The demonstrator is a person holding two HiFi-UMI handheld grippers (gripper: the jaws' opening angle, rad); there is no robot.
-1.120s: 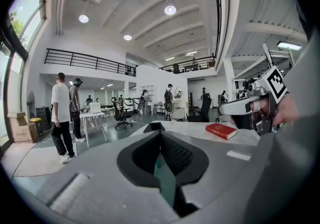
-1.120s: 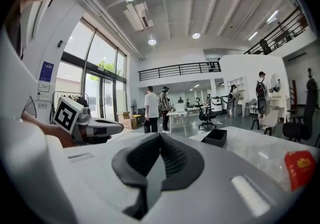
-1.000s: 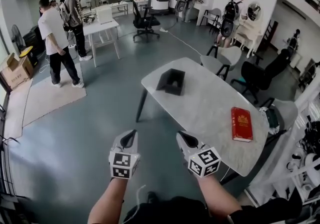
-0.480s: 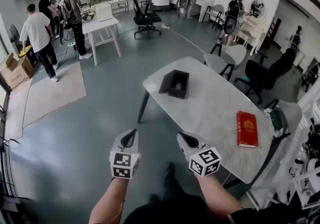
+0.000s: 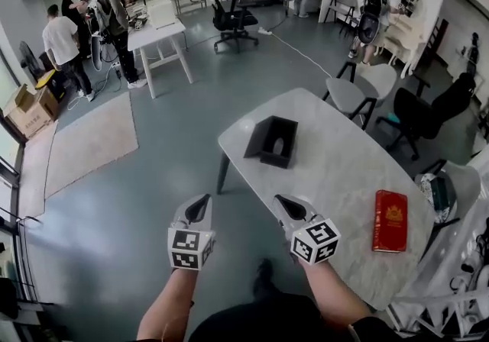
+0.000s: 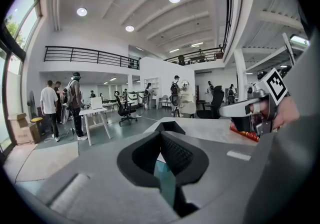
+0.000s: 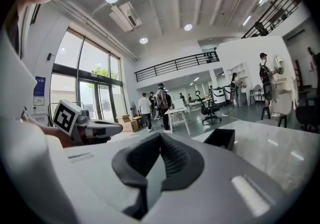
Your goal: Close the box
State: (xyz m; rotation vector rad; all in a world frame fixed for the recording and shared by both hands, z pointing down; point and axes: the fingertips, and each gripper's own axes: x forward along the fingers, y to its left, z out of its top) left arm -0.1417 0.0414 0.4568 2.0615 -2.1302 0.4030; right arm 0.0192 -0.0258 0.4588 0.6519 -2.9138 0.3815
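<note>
Both closed: L claw (image 5: 200,204), R claw (image 5: 286,203)

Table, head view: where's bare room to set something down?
Widest bare patch on the table: the middle, between the black box and the red book. Also free: the far end beyond the box, by the grey chair. Nowhere crowded; only those two things sit on it.

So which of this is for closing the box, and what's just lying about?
For the job: box; left gripper and right gripper, both shut, empty.
Lying about: red book on the table.
</note>
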